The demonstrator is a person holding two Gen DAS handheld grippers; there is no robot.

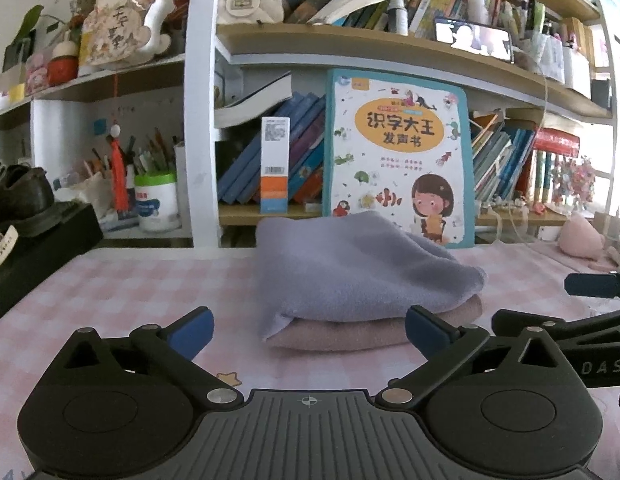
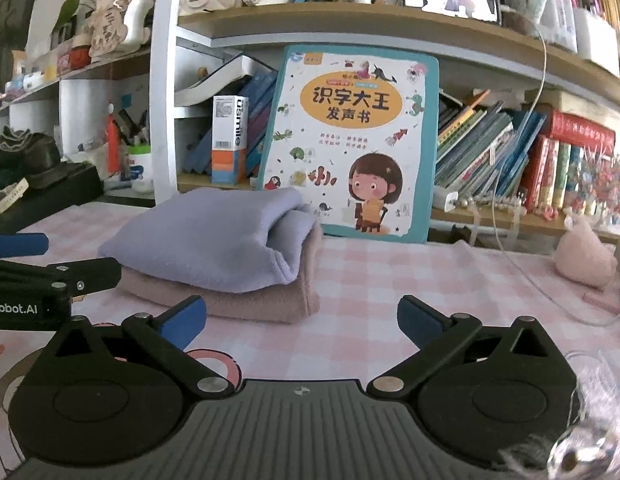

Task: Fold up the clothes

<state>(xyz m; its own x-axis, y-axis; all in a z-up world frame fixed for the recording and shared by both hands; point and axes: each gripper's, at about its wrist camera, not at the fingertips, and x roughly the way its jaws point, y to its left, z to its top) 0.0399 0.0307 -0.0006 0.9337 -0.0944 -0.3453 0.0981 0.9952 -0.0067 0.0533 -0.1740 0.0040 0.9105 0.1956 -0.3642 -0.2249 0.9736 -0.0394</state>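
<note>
Both tongs are wide open and hold nothing. My left tongs [image 1: 308, 330] sit low over the pink checked surface [image 1: 122, 284], with the pile of clothes right in front of them but not touching. My right tongs [image 2: 302, 322] sit just beside the left ones, a bit off to the right of the pile. I can see the blue tip of each pair peeking into the other camera's edge.

The pile is two pieces. A light purple fleece cloth [image 1: 349, 272] lies folded on top of a dusty pink cloth [image 1: 349, 334], which is folded too and lies flat on the surface. The purple one looks puffy, and its right end curls over in a soft roll. It sits a little crooked on the pink one. Behind the pile a big picture book [image 1: 397, 152] with a girl on it leans against the bookshelf [image 1: 349, 44].

I think the folding of these two is done, or very close to done. I have let go and the pile stays up by itself.

For the next move, I see no other loose clothes on the surface in either view. If I want the pile neater, I should pinch the puffy right edge of the purple cloth gently and press it flat. I must go in slowly, because soft fleece slides, and a hard push could knock the top piece off.
</note>
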